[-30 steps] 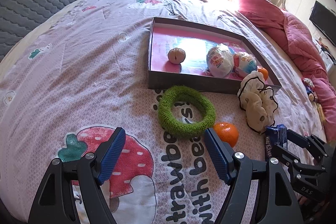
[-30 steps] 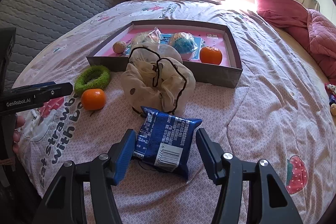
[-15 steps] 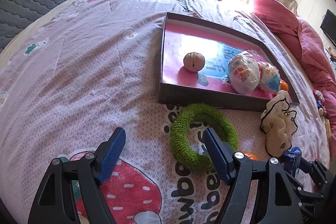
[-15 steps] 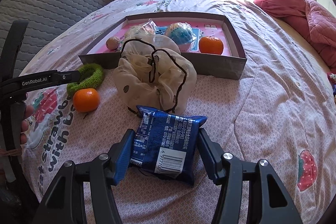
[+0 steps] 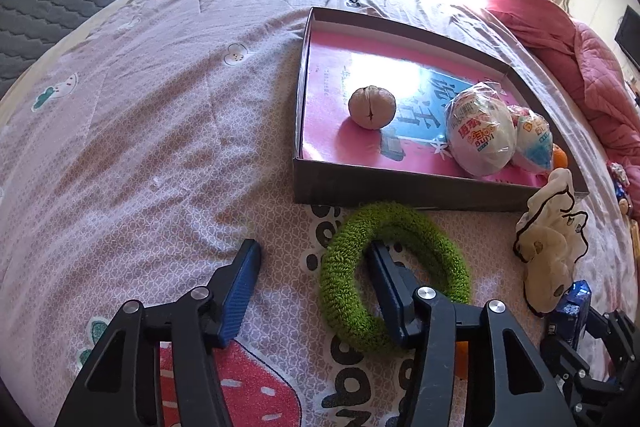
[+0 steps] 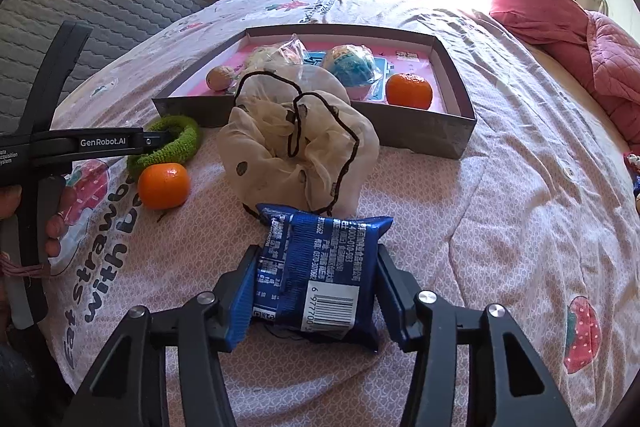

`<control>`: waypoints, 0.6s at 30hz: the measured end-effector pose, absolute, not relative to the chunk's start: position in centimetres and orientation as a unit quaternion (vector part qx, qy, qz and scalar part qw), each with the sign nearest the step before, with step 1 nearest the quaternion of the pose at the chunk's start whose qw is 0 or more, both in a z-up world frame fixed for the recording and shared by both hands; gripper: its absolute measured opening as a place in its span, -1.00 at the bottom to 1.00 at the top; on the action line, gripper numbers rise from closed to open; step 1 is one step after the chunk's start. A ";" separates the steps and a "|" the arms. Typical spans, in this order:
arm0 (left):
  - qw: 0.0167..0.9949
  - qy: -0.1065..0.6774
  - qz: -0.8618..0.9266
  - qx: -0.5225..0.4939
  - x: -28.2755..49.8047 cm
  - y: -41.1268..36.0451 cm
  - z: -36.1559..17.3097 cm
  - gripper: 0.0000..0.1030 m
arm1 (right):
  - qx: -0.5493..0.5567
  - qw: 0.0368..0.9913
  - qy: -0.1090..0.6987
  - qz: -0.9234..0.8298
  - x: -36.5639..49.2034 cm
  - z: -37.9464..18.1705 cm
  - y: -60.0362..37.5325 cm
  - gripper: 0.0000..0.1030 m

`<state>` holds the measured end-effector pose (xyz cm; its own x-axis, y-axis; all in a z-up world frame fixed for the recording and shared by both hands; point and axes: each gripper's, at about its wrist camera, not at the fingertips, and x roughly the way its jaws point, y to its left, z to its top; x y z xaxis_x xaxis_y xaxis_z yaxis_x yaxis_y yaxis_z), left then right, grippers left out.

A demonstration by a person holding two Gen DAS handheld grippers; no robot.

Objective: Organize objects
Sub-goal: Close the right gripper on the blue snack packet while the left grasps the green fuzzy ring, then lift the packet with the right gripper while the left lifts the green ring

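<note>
Fuzzy green ring-shaped scrunchie threaded by open left hand-held gripper for pickup; right hand-held gripper brackets blue foil snack packet, not yet clamped, on bed.

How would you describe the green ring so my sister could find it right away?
Start at the shallow grey box on the bed. The green ring lies just outside its near wall, beside a loose orange. It is the only fuzzy green loop, with one left gripper finger inside it.
</note>
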<state>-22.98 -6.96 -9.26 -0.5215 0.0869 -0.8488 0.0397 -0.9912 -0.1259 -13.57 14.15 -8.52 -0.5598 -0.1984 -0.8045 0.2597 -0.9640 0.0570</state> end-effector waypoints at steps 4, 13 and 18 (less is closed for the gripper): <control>0.020 -0.055 0.870 -0.490 -23.0 -6.6 -9.2 -0.20 | 0.450 0.134 0.034 -0.882 -13.5 -8.4 14.2 0.01; 0.033 -0.059 0.871 -0.486 -22.5 -6.3 -8.6 -0.72 | 0.443 0.141 0.026 -0.885 -13.3 -7.9 14.6 0.01; 0.047 -0.063 0.877 -0.474 -21.7 -6.0 -7.5 -0.74 | 0.430 0.143 0.020 -0.891 -13.0 -7.2 14.9 0.01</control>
